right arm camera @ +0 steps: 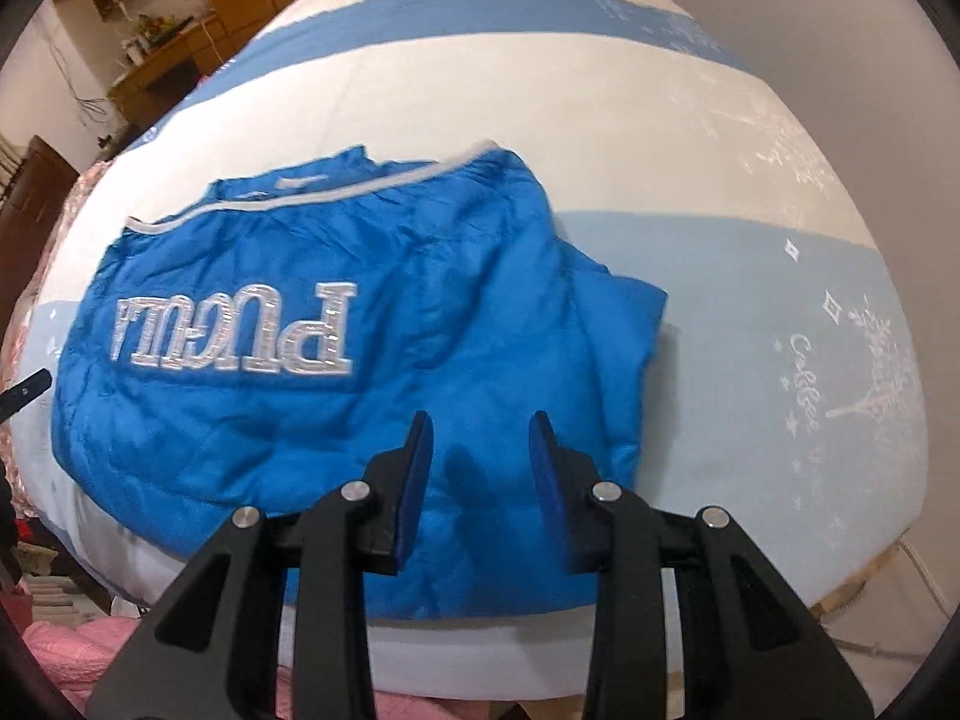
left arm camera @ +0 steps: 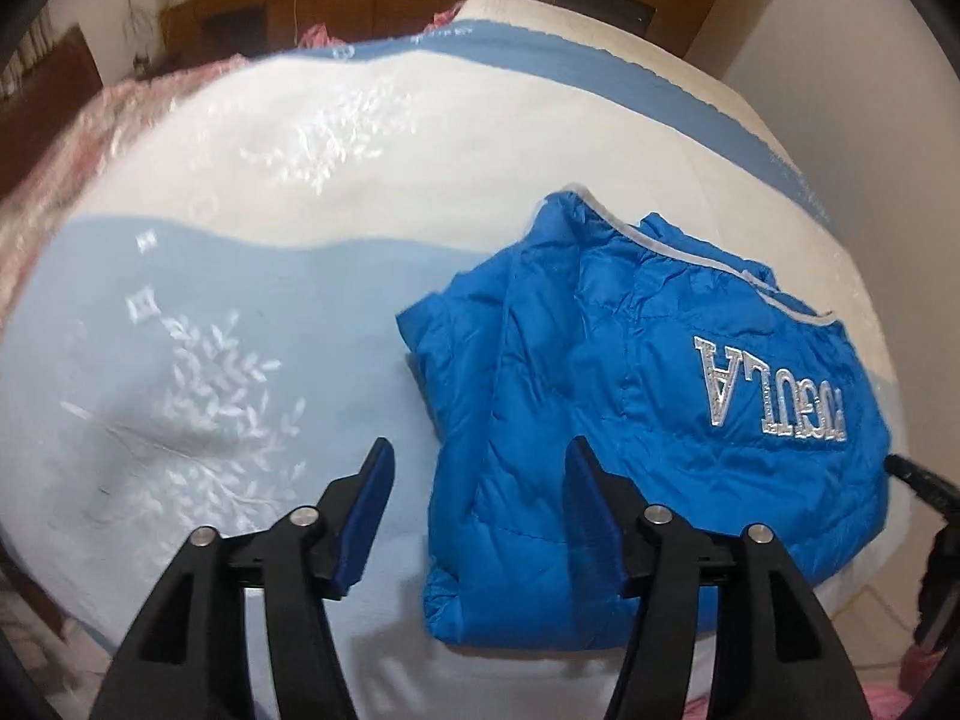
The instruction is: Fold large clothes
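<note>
A bright blue padded jacket [left arm camera: 648, 420] with silver lettering and grey trim lies folded into a compact bundle on the bed; it also shows in the right wrist view [right arm camera: 336, 354]. My left gripper [left arm camera: 480, 456] is open and empty, hovering over the jacket's left edge. My right gripper [right arm camera: 480, 426] is open and empty, just above the jacket's near right part. The right gripper's tip shows at the right edge of the left wrist view [left arm camera: 924, 480]. The left gripper's tip shows at the left edge of the right wrist view [right arm camera: 24, 396].
The bed cover [left arm camera: 240, 312] is white and pale blue with embroidered leaves. A pink quilt [left arm camera: 72, 138] lies along the bed's left side, pink fabric [right arm camera: 72, 648] sits below the near edge. Wooden furniture [left arm camera: 240, 6] stands behind, a white wall [right arm camera: 840, 30] at right.
</note>
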Action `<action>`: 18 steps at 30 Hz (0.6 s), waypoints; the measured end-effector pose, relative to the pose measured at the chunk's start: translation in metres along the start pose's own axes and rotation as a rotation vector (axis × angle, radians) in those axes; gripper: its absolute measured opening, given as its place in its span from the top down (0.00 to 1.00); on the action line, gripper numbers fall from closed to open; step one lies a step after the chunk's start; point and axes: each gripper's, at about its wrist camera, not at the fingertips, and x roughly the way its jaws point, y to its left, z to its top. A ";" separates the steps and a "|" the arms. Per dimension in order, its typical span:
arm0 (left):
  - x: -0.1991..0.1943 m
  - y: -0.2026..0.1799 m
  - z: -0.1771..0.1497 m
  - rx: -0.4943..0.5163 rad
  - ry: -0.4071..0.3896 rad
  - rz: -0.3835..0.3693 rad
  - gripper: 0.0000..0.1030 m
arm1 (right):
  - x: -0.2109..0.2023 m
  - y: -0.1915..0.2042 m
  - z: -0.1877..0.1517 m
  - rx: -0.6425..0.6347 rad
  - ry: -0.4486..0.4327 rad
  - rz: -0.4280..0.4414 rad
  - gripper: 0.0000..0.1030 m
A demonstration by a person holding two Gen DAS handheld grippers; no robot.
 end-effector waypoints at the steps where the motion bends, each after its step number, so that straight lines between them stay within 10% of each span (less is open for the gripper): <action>1: 0.004 0.002 0.000 -0.016 0.006 -0.017 0.38 | 0.004 -0.001 0.000 0.003 0.009 -0.004 0.68; 11: 0.053 0.019 -0.005 -0.111 0.105 -0.196 0.38 | 0.033 -0.009 -0.001 0.052 0.070 0.006 0.68; 18: 0.055 0.022 -0.012 -0.132 0.097 -0.284 0.67 | 0.050 -0.007 -0.006 0.090 0.064 -0.020 0.69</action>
